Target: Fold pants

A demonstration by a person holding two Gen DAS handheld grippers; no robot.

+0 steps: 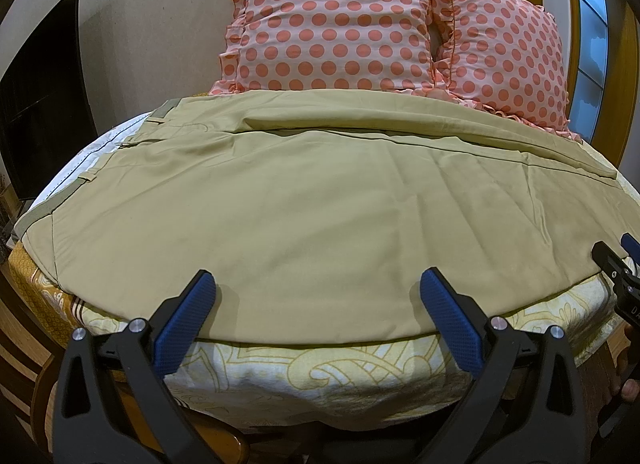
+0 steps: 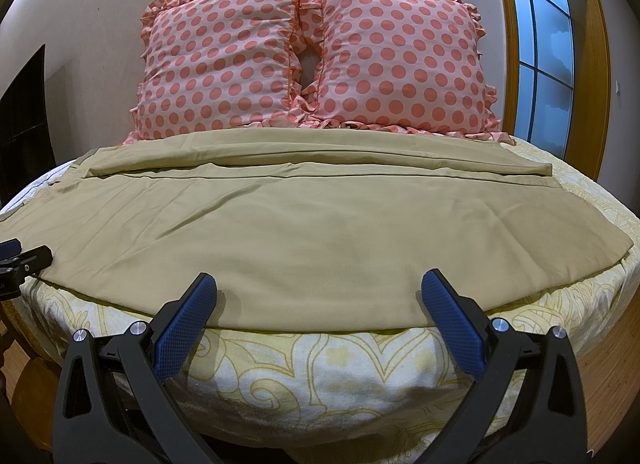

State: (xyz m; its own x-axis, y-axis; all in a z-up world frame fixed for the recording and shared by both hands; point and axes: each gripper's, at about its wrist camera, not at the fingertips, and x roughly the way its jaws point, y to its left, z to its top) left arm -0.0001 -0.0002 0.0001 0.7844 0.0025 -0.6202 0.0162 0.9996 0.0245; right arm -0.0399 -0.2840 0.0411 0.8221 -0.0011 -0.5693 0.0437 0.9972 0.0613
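Note:
Khaki pants [image 1: 304, 199] lie flat across the bed, waistband at the left [image 1: 36, 219], legs running to the right, one leg lying partly over the other. They also show in the right wrist view [image 2: 304, 223], hems at the right. My left gripper [image 1: 316, 288] is open, its blue pads over the pants' near edge, holding nothing. My right gripper [image 2: 318, 290] is open and empty over the near edge further right. The right gripper shows at the left view's right edge [image 1: 624, 268]; the left gripper shows at the right view's left edge [image 2: 20, 260].
Two pink polka-dot pillows [image 2: 224, 63] [image 2: 400, 59] stand against the wall behind the pants. The bed has a yellow patterned sheet [image 2: 320, 372]. A dark screen [image 1: 40, 95] stands at the left; a window with a wooden frame [image 2: 540, 47] is at the right.

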